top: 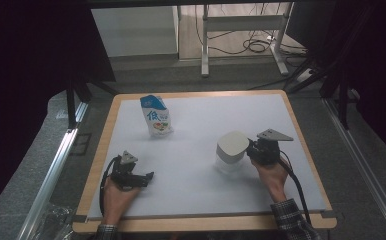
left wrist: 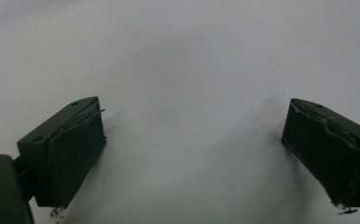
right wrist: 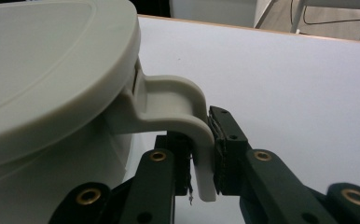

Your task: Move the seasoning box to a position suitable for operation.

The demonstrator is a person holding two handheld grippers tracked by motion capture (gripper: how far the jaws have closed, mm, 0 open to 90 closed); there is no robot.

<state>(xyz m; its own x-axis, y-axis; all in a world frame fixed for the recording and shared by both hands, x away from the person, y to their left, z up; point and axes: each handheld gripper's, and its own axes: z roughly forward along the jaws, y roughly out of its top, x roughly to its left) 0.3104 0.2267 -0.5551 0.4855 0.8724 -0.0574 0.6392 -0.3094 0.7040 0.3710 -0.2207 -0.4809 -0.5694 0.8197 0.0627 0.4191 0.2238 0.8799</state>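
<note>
Smooth matt plastic container (right wrist: 52,93), glossy printed pouch (top: 156,116), wood-edged table (top: 301,135)

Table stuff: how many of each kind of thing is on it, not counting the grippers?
Lidded white containers: 1
Blue and white snack bags: 1
Total: 2

The scene is dimly and evenly lit, dark surroundings are seen, and soft shadows are cast.

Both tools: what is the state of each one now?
Left tool: open, holding nothing.
Right tool: closed on the latch of the white container.
</note>
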